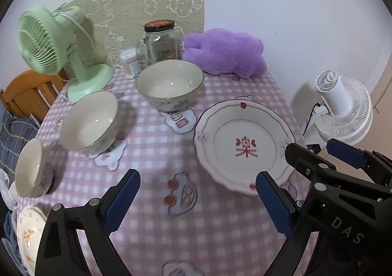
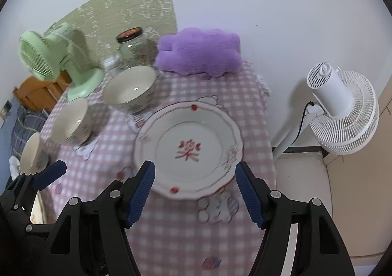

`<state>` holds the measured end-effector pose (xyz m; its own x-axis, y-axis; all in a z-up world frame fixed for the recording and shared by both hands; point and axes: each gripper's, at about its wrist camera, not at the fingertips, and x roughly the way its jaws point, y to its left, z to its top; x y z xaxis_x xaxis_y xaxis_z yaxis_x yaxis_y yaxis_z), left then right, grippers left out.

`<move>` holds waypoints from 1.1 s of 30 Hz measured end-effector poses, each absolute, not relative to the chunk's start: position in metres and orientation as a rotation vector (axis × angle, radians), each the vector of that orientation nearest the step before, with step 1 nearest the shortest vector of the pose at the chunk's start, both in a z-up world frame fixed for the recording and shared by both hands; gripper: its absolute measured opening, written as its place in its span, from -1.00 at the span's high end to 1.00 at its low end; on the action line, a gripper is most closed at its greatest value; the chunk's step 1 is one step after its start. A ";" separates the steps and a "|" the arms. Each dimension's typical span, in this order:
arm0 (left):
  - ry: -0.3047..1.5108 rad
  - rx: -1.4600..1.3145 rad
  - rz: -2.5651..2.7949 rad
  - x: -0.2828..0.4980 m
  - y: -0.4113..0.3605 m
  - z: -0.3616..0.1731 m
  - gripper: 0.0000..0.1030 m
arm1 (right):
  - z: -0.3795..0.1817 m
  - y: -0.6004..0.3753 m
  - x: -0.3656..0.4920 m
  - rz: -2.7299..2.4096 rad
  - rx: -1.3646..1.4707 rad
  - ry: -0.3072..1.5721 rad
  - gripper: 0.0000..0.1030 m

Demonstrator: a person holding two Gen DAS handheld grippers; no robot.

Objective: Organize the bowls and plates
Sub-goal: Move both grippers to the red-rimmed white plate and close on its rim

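This is a lived-in home room, a bedroom by the look of it: a table under a pink checked cartoon tablecloth (image 1: 220, 85) stands against a white wall, with a purple plush toy (image 1: 225, 53) and green desk fan (image 1: 54, 48) at its far side, and a wooden bed frame (image 1: 27, 94) with blue checked bedding (image 1: 14, 136) on the left.

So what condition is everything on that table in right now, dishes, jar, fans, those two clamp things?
Large plate: empty, flat on the tablecloth.
Three bowls: empty, unstacked, apart.
Floral plate: at the table's edge, partly hidden.
Glass jar: upright, lid on.
Green fan: upright; running, cannot tell.
White fan: plugged in.
Left gripper: open, empty.
Right gripper: open, empty.
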<state>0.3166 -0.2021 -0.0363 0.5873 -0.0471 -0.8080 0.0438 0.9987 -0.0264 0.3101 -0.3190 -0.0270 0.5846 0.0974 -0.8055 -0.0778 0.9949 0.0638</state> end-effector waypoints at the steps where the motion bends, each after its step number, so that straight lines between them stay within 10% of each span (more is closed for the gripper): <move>1: 0.944 -0.001 -0.050 0.325 -0.206 -0.040 -0.85 | -0.030 -0.321 0.316 0.101 0.025 0.944 -0.38; 33: 1.081 0.026 -0.047 0.409 -0.238 -0.124 -0.57 | -0.116 -0.349 0.415 0.070 0.056 1.079 -0.29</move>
